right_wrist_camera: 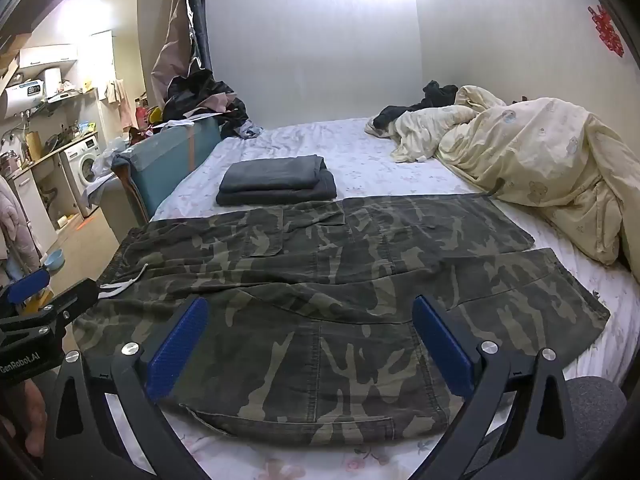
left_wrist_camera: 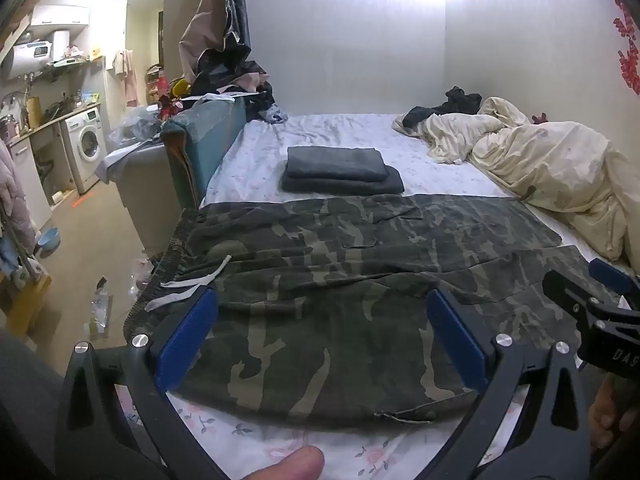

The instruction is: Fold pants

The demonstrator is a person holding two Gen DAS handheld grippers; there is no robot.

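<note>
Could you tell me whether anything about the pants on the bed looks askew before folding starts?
Mostly flat, but the camouflage pants are rumpled near the waistband, and their white drawstring trails loose there.

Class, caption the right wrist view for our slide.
Open tongs hover over camouflage pants spread flat on a bed.

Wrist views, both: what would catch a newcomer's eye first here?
The camouflage pants spread flat across the near part of the bed, legs running right, with the left gripper and right gripper wide open above them. Behind the pants sits a stack of folded dark garments, and a rumpled cream duvet is heaped at the right.
</note>
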